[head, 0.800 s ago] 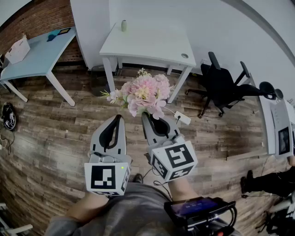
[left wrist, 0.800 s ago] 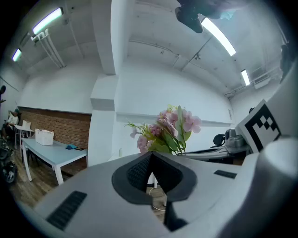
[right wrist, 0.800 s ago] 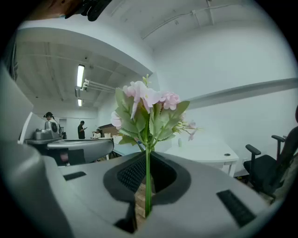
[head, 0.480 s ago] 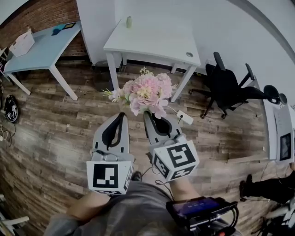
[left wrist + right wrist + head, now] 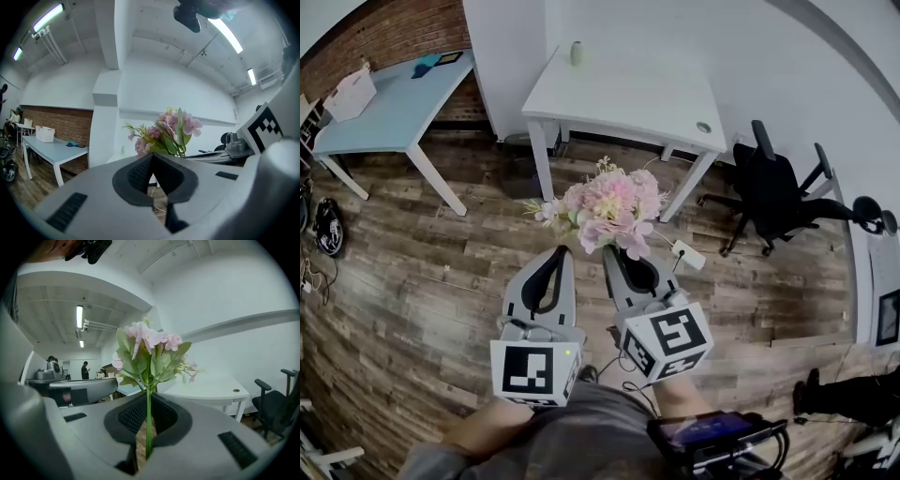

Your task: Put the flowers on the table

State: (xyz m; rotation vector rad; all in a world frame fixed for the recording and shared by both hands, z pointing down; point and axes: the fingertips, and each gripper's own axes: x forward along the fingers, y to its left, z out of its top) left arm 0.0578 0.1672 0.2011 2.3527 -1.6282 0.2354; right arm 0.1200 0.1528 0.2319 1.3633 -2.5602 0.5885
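A bouquet of pink flowers (image 5: 611, 202) with green leaves stands upright over the wooden floor. My right gripper (image 5: 615, 251) is shut on its thin green stem (image 5: 148, 423). In the right gripper view the blooms (image 5: 146, 345) rise straight above the closed jaws of the right gripper (image 5: 147, 397). My left gripper (image 5: 559, 253) is held beside it, a little to the left. The left gripper (image 5: 152, 155) is shut with nothing in it, and the flowers (image 5: 169, 131) show beyond its tips. The white table (image 5: 628, 94) stands ahead by the wall with a small pale green vase (image 5: 577, 53) on its far edge.
A light blue table (image 5: 384, 108) with a white box (image 5: 352, 91) stands at the left by the brick wall. A black office chair (image 5: 780, 192) is to the right of the white table. A white power strip (image 5: 687, 253) lies on the floor. People (image 5: 85, 370) stand far off.
The white table has come lower and further right in the head view. Both grippers and the bouquet sit slightly lower and further right in it. The grip on the stem is unchanged.
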